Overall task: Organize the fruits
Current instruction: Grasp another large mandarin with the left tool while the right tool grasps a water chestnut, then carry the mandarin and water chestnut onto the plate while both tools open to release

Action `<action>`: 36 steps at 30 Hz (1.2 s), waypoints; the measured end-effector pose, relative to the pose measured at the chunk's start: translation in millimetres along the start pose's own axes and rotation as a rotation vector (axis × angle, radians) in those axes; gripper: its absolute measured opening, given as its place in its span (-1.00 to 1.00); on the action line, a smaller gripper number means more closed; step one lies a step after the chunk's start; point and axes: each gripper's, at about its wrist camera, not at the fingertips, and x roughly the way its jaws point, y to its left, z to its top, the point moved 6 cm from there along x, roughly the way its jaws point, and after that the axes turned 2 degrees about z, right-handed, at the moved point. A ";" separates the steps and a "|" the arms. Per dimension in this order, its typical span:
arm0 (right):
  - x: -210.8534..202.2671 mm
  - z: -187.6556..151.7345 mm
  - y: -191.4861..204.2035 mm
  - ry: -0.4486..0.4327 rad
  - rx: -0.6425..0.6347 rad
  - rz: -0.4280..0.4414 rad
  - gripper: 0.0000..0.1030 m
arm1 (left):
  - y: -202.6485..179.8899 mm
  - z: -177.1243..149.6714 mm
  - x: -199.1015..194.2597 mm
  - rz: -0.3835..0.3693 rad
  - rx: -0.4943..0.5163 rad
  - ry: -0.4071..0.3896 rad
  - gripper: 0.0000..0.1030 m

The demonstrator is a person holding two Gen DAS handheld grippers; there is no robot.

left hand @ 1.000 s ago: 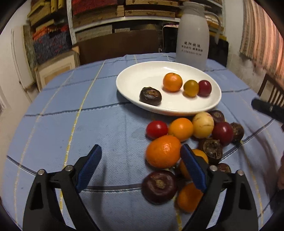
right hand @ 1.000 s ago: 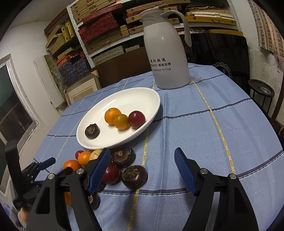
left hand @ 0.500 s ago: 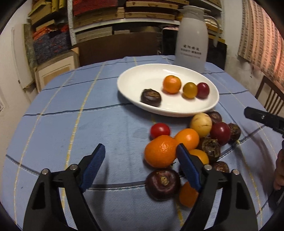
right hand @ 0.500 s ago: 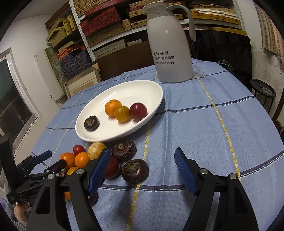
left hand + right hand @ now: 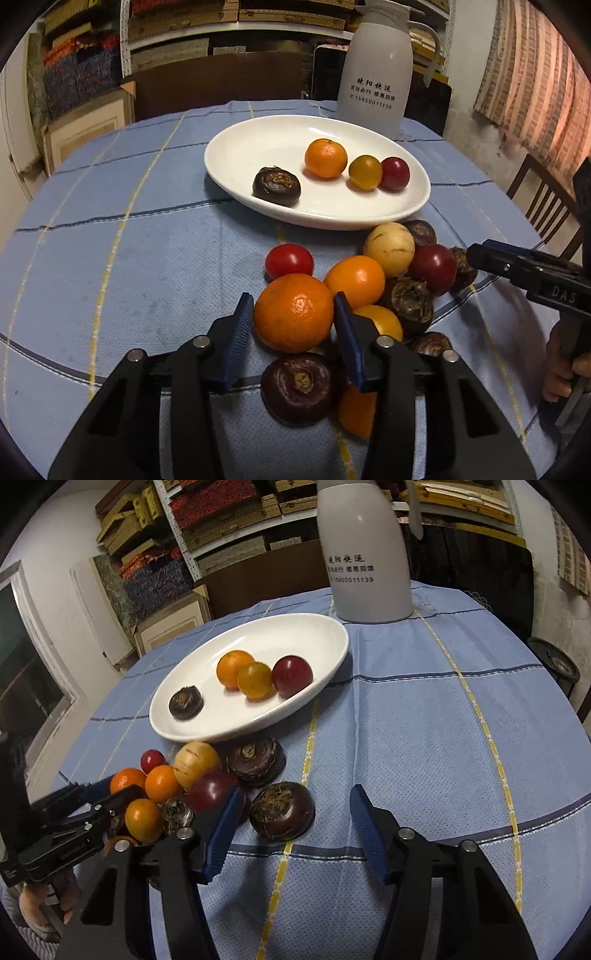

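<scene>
Left tongs [image 5: 293, 325] closing round big mandarin [image 5: 293, 312] to lift it to plate [image 5: 236, 147]; right tongs [image 5: 295, 827] closing, dark fruit [image 5: 282, 809] between, untouched.

I see the bench under a pale blue tablecloth [image 5: 406, 716] crossed by thin yellow, white and dark blue lines in a wide check. The plate [image 5: 258, 147] is plain white. On it I count an orange mandarin [image 5: 325, 158], a yellow-orange tomato [image 5: 365, 172], a deep red tomato [image 5: 395, 174] and a dark brown water chestnut [image 5: 276, 185]. In the loose pile, I pick out a bright red cherry tomato [image 5: 289, 260], a big orange mandarin [image 5: 293, 313] and a pale yellow fruit [image 5: 388, 248] with faint reddish streaks. My left hand-held gripper [image 5: 293, 332] is black with blue ribbed pads, as is the right hand-held gripper [image 5: 295, 830]. The jug [image 5: 364, 554] is light grey with dark lettering.
</scene>
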 end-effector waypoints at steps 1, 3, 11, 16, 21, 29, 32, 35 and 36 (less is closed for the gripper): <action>1.2 -1.0 1.4 0.005 -0.008 -0.003 0.19 | 0.4 -0.6 -0.6 0.000 -0.002 0.001 -0.15; 4.7 -3.7 4.3 0.019 -0.026 -0.011 0.19 | 1.6 -1.6 -1.4 0.008 -0.004 0.003 -0.15; 10.7 -10.2 10.1 0.040 -0.080 -0.045 0.05 | 9.9 -5.5 -6.5 0.065 -0.004 0.005 -0.16; 14.9 -13.4 15.0 0.063 -0.109 -0.042 -0.17 | 14.8 -7.0 -8.9 0.073 -0.019 0.004 -0.16; 11.9 -11.6 16.1 0.049 -0.106 -0.027 -0.19 | 13.8 -7.5 -8.8 0.077 -0.014 0.000 -0.16; -7.2 -3.1 10.0 -0.025 -0.066 -0.012 -0.19 | 9.6 -2.0 -21.6 0.058 -0.017 -0.053 -0.16; -17.6 -0.3 6.1 -0.059 -0.044 0.006 -0.19 | 6.8 1.8 -25.6 0.044 -0.022 -0.061 -0.16; -28.7 3.7 4.6 -0.091 -0.027 0.027 -0.19 | 2.5 10.2 -30.8 0.043 -0.016 -0.078 -0.16; -30.4 6.1 4.6 -0.096 -0.022 0.033 -0.19 | 1.8 14.9 -32.1 0.039 -0.017 -0.083 -0.16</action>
